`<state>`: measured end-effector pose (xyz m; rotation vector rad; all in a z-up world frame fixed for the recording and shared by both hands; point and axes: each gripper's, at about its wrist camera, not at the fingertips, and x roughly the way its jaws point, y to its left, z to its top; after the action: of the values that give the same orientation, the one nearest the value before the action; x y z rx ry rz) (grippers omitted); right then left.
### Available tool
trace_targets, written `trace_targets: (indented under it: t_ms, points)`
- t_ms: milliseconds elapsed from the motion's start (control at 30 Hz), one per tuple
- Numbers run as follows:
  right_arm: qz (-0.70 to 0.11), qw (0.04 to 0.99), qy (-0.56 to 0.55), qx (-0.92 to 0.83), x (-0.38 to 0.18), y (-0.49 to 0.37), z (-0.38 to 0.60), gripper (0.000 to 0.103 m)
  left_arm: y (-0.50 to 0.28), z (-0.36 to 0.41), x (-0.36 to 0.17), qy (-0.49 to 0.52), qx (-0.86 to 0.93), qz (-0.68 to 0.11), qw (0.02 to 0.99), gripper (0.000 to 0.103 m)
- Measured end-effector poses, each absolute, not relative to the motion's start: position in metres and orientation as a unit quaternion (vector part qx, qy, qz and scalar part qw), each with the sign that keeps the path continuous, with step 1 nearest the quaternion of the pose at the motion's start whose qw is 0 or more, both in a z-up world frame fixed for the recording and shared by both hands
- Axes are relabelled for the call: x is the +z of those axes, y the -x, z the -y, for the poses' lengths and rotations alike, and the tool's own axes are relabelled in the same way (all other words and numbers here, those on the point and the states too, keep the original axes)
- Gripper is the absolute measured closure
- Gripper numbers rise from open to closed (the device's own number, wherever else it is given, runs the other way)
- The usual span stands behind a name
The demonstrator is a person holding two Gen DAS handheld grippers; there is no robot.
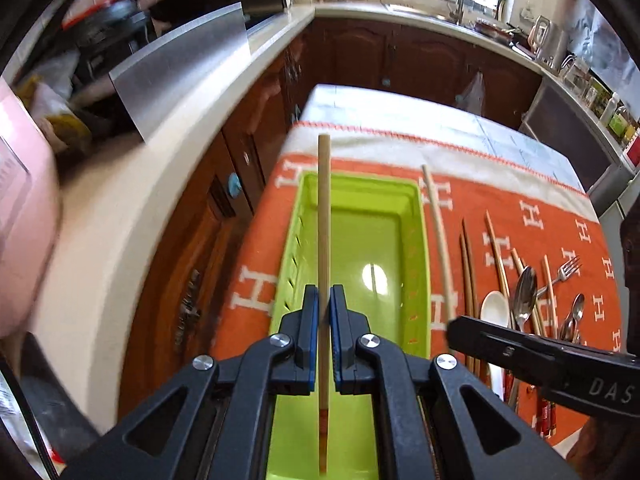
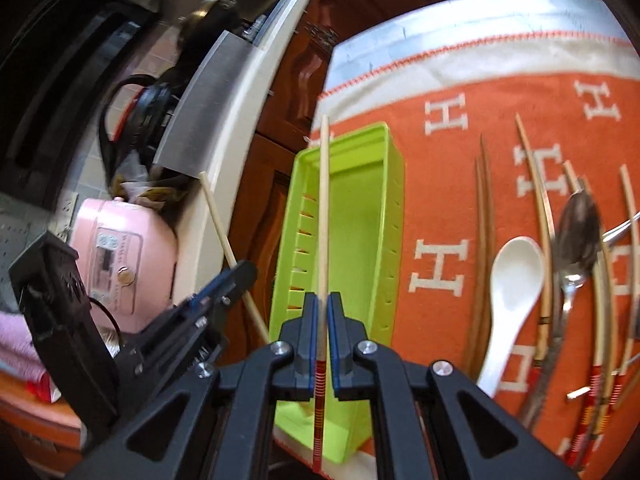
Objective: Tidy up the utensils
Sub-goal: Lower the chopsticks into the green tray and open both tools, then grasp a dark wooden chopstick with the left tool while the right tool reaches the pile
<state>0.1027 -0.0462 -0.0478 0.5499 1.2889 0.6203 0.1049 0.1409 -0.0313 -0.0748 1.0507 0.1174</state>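
My left gripper (image 1: 324,300) is shut on a pale bamboo chopstick (image 1: 324,220) and holds it lengthwise above the lime-green tray (image 1: 416,248). My right gripper (image 2: 323,308) is shut on a second chopstick (image 2: 324,208) with a red-striped end, above the tray's left wall (image 2: 296,240). The right gripper's body (image 1: 540,356) and its chopstick (image 1: 438,236) show right of the tray in the left wrist view. The left gripper (image 2: 216,292) with its chopstick (image 2: 228,248) shows left of the tray in the right wrist view. The tray is empty.
On the orange blanket (image 2: 520,96) right of the tray lie brown chopsticks (image 2: 482,240), a white spoon (image 2: 508,304), metal spoons (image 2: 578,232), a fork (image 1: 566,270) and several striped chopsticks (image 2: 600,400). A kitchen counter (image 1: 132,208) with a pink cooker (image 2: 120,256) runs along the left.
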Motion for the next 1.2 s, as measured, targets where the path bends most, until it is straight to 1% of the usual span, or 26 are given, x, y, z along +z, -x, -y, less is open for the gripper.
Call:
trace_targets:
  t_ms: [233,333,433,500,533,567,767,933,1067,1200]
  points:
    - [-0.605,0.724,-0.216,0.251,-0.067,-0.105,0.032,0.097,-0.107,-0.152,-0.068,0.086,0.03,-0.536,0.84,0.099]
    - [-0.607,0.73,-0.201,0.241,-0.068,-0.104,0.03,0.097,-0.106,-0.154,-0.079,0.096,0.031,-0.543,0.834,0.093]
    - [-0.609,0.73,-0.194,0.241,-0.069,-0.101,0.03,0.097,-0.103,-0.154,-0.084,0.097,0.033,-0.544,0.833,0.092]
    - [-0.607,0.733,-0.187,0.242,-0.068,-0.098,0.033,0.097,-0.099,-0.154,-0.083,0.099,0.033,-0.542,0.834,0.086]
    - [-0.604,0.737,-0.181,0.244,-0.066,-0.096,0.034,0.097,-0.098,-0.154,-0.081,0.1,0.032,-0.541,0.834,0.079]
    - [-0.601,0.741,-0.173,0.245,-0.063,-0.093,0.035,0.097,-0.097,-0.154,-0.079,0.101,0.032,-0.541,0.834,0.075]
    - [-0.579,0.763,-0.13,0.255,-0.048,-0.074,0.049,0.097,-0.079,-0.14,-0.065,0.093,0.014,-0.535,0.84,0.069]
    - [-0.566,0.777,-0.109,0.251,-0.038,-0.059,0.072,0.097,-0.063,-0.127,-0.053,0.087,0.0,-0.529,0.844,0.067]
    - [-0.553,0.791,-0.095,0.245,-0.031,-0.047,0.091,0.097,-0.051,-0.117,-0.045,0.076,-0.001,-0.523,0.849,0.059]
    - [-0.54,0.801,-0.101,0.238,-0.026,-0.035,0.113,0.097,-0.042,-0.104,-0.038,0.064,-0.008,-0.517,0.853,0.058]
